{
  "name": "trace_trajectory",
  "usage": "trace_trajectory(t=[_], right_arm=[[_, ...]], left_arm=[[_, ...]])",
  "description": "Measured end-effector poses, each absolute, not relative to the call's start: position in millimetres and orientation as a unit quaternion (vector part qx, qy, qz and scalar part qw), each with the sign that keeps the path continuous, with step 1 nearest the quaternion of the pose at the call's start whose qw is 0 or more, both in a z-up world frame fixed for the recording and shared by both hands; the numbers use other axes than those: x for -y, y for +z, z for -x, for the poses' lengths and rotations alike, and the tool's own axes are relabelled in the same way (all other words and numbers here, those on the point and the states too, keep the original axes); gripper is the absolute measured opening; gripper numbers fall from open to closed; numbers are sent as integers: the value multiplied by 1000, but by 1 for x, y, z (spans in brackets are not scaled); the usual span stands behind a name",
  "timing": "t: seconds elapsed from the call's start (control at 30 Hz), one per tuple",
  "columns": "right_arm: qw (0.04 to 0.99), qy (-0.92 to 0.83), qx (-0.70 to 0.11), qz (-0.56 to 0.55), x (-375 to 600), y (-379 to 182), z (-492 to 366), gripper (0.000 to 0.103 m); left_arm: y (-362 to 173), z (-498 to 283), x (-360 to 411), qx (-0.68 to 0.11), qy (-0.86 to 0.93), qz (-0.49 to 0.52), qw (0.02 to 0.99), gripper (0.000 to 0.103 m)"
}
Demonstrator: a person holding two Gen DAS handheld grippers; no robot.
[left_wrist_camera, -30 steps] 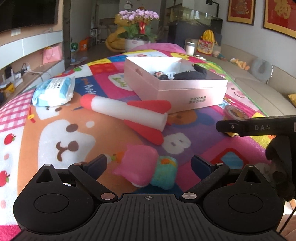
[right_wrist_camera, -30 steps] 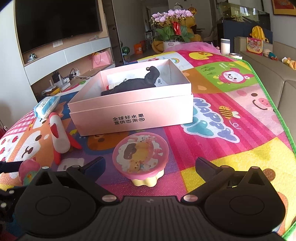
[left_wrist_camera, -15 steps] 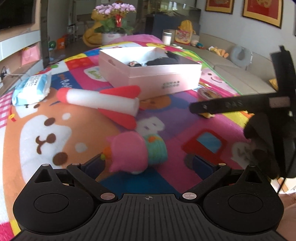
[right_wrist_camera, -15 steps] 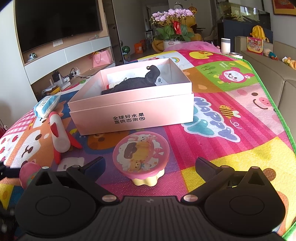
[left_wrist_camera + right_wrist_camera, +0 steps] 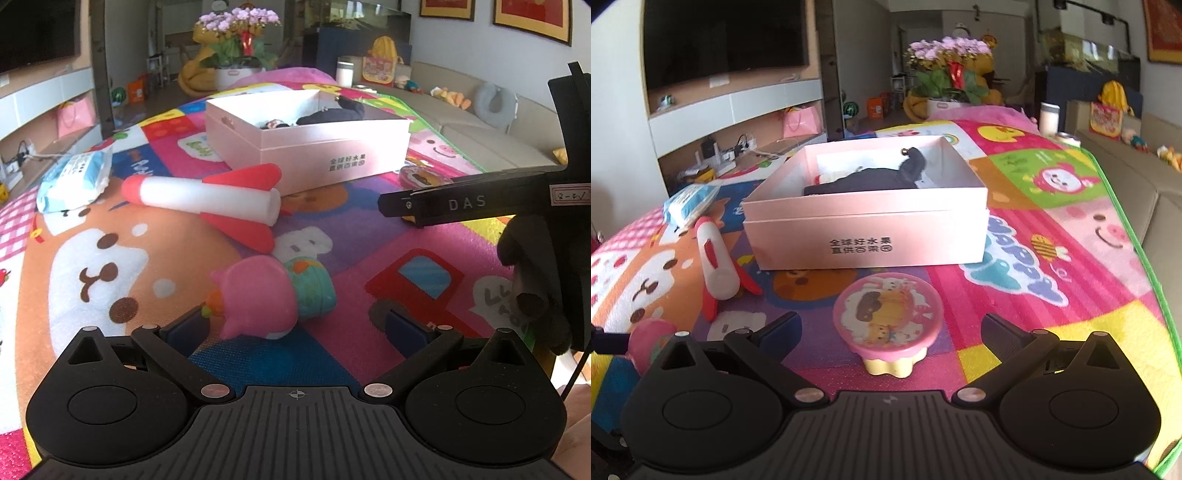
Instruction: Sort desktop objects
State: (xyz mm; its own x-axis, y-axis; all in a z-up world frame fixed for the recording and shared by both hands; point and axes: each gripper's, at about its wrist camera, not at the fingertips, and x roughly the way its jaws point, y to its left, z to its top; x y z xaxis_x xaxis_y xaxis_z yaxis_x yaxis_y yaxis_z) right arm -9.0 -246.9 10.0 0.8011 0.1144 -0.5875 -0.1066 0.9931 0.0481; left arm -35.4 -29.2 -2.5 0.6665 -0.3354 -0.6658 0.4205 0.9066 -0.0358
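A pink and teal plush toy (image 5: 269, 299) lies on the colourful play mat between the open fingers of my left gripper (image 5: 295, 326), not gripped. A white foam rocket with red fins (image 5: 210, 203) lies beyond it. An open pink box (image 5: 332, 147) holding a dark item (image 5: 871, 182) stands further back. My right gripper (image 5: 890, 334) is open around a round pink lidded case (image 5: 888, 321) on a yellow base, not touching it. The pink box (image 5: 871, 236) stands just behind the case. The right gripper's body shows at the right of the left wrist view (image 5: 480, 203).
A blue and white wipes pack (image 5: 75, 177) lies at the mat's left side. A beige sofa (image 5: 1145, 177) runs along the mat's right edge. A flower pot (image 5: 236, 48) and shelving stand beyond the mat's far end.
My left gripper has swung and closed in on the plush toy, which now sits between its fingers. My right gripper has edged toward the round case.
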Motion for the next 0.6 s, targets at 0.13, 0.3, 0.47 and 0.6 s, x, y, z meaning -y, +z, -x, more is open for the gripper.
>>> trace_trajectory(t=[0.13,0.3,0.47,0.6], right_arm=[[950,53,-307,17,241,11,7,76],[947,47,-316,28,240,12,8,55],[949,52,-309,28,242,19,17,55],[950,62,-303,39,241,23,28,55]], left_arm=[[-3,35,29,-352,-203,-57,912,103],[-3,35,28,-352,-192,-56,914,103],[-2,35,28,-354,-178,-57,916,103],[2,35,24,-357,-161,-19,920,103]])
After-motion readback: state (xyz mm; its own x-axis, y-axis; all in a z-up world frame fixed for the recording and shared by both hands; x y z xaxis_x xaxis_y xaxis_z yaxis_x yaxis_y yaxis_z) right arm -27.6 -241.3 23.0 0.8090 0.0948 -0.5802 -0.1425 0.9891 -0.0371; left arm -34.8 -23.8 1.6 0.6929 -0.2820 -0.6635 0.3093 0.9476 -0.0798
